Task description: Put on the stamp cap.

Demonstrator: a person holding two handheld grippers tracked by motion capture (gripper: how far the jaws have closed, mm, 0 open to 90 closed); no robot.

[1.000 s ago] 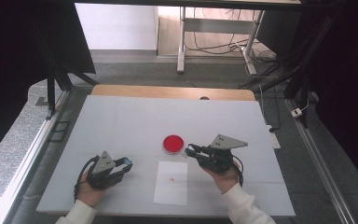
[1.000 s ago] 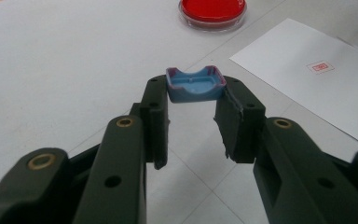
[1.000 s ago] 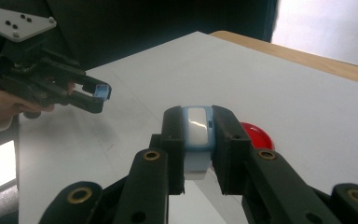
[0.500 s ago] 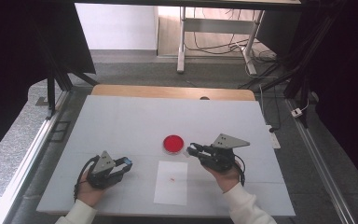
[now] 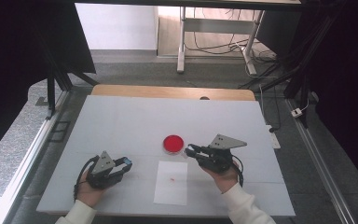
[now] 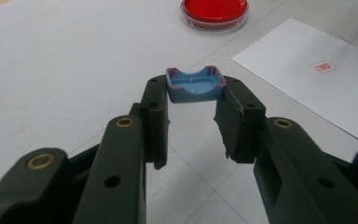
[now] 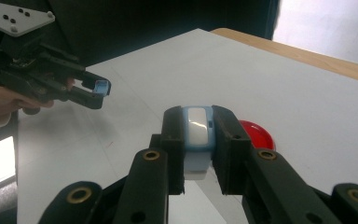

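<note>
You have one red dish (image 5: 173,143) mid-tabletop, just beside your right tool (image 5: 189,150) clamping a blue-white stamp (image 7: 197,127); your left tool (image 5: 127,163) clamps a blue cap (image 6: 195,85)

one red dish (image 5: 173,143), one white paper sheet (image 5: 171,183), one blue cap (image 6: 195,84), one blue-and-white stamp body (image 7: 197,126), two grippers

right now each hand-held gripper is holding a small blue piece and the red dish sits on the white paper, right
Not quite: the red dish sits on the bare table, beyond the paper's far edge and apart from it, as the high view shows. The rest holds: the left hand-held gripper grips a small blue piece, and the right hand-held gripper grips a blue and white one.
</note>
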